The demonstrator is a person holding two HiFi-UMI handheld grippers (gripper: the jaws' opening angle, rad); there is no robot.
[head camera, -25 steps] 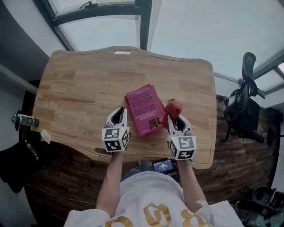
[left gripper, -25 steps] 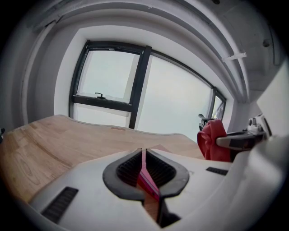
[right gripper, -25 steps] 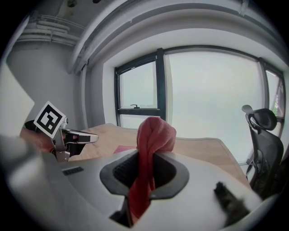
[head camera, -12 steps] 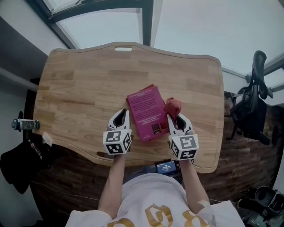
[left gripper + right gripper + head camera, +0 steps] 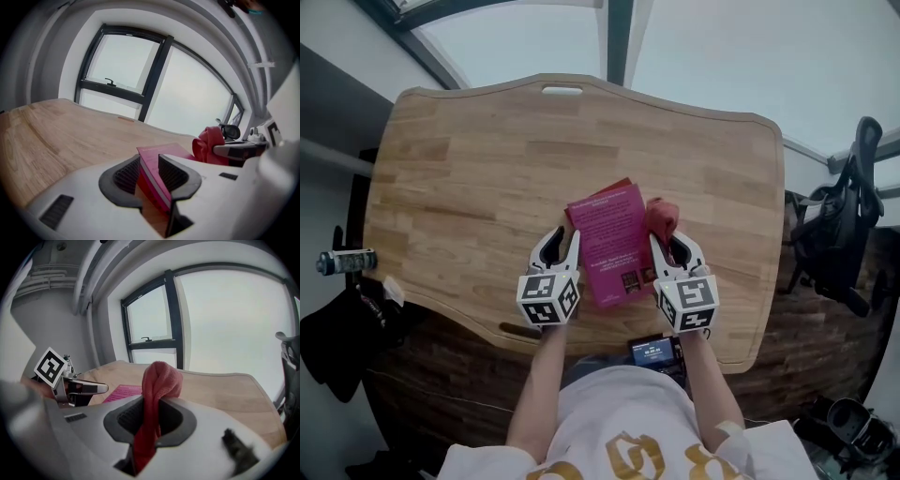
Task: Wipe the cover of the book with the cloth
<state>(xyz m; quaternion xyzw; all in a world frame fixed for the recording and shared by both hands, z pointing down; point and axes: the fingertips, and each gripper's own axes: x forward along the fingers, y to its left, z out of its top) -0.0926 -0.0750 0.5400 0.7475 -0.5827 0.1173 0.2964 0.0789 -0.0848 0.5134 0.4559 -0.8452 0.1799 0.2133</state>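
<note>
Now, book (image 5: pixel 609 239): lies flat near the middle of the desk (image 5: pixel 469 178), magenta cover up, between the two grippers.
Book long axis: runs about 12 to 6 o'clock in the head view, with the far end leaning slightly toward 11.
Left hand-held gripper (image 5: pixel 558 246): sits at the book's 8 o'clock corner. The left gripper view shows the near-left edge between the jaws, which appear clamped on it, presumably to steady the book.
Right hand-held gripper (image 5: pixel 673 248): sits just beside the book's right long edge, jaws closed on the cloth (image 5: pixel 662 217).
Cloth: red, bunched, standing up out of the jaws toward 12 o'clock. It is at the book's 3 o'clock, and whether it touches the edge cannot be told.
Key relation: the cover lies at 9 to 10 o'clock from the cloth-bearing gripper and next to it. This gripper is the one placed to wipe.
Judged next move: carry the cloth leftward onto the cover, then stroke along the long axis. The cover is not yet wiped.
Judged risk: the book may slide or pivot if the left grip is light.
Surface: pale wooden desk with rounded corners and a handle slot (image 5: pixel 562 90) at the 12 o'clock edge.
Room: large window (image 5: pixel 154 319) beyond the desk, office chair (image 5: pixel 839 216) at 3 o'clock.
</note>
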